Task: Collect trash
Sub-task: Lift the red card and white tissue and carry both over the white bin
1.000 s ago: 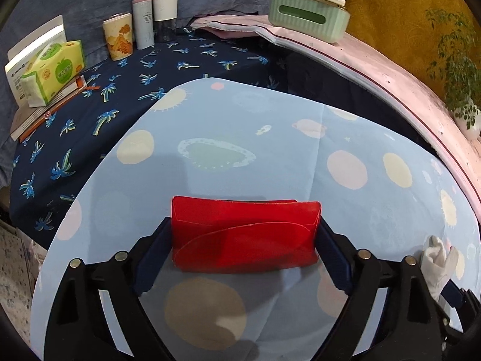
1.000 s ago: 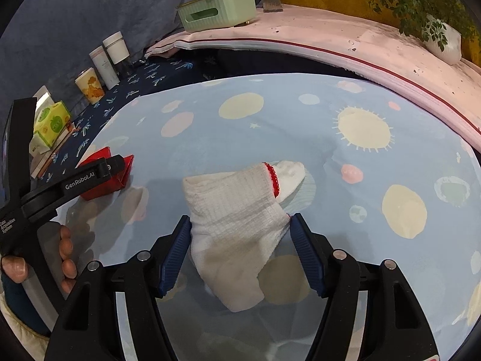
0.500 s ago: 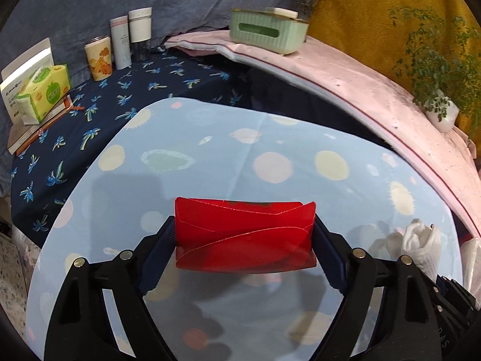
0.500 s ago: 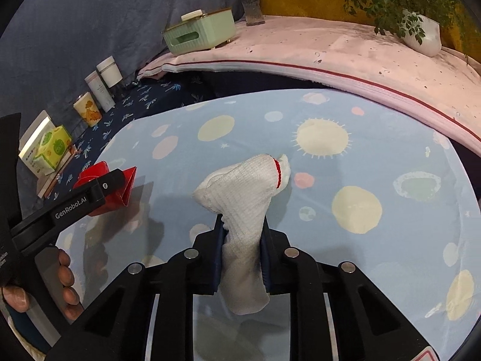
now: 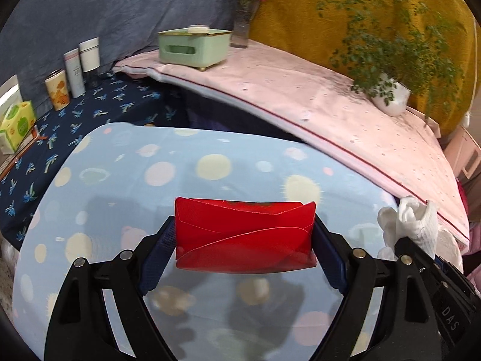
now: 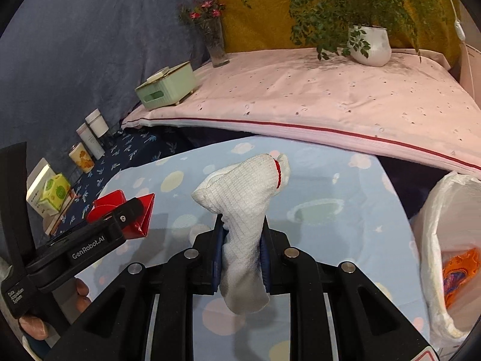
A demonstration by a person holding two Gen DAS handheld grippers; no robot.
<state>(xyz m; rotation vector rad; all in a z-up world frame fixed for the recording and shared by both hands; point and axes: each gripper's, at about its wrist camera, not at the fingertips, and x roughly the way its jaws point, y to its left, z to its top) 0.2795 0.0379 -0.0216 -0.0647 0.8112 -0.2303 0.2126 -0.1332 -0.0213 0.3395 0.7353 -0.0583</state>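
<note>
Item one: red paper carton [image 5: 245,237], spanned crosswise by my left gripper [image 5: 245,252], fingers wide, clamped on its ends above the dotted bench cloth [image 5: 210,162]. Long axis runs finger to finger, open mouth up. Risk: thin walls may buckle and slip.

Item two: white sock [image 6: 243,210], pinched narrow in my right gripper [image 6: 242,255], toe hanging, cuff pointing away. Risk: it may snag the rim of the bag [image 6: 433,210] to the right.

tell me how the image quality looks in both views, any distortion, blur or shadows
Left wrist view: strong fisheye bending, dark corners; the red box is sharp, gripper shadows fall on the blue tablecloth. Right wrist view: same curvature, the pink shelf bows; the white cloth is crisp, no motion blur.
</note>
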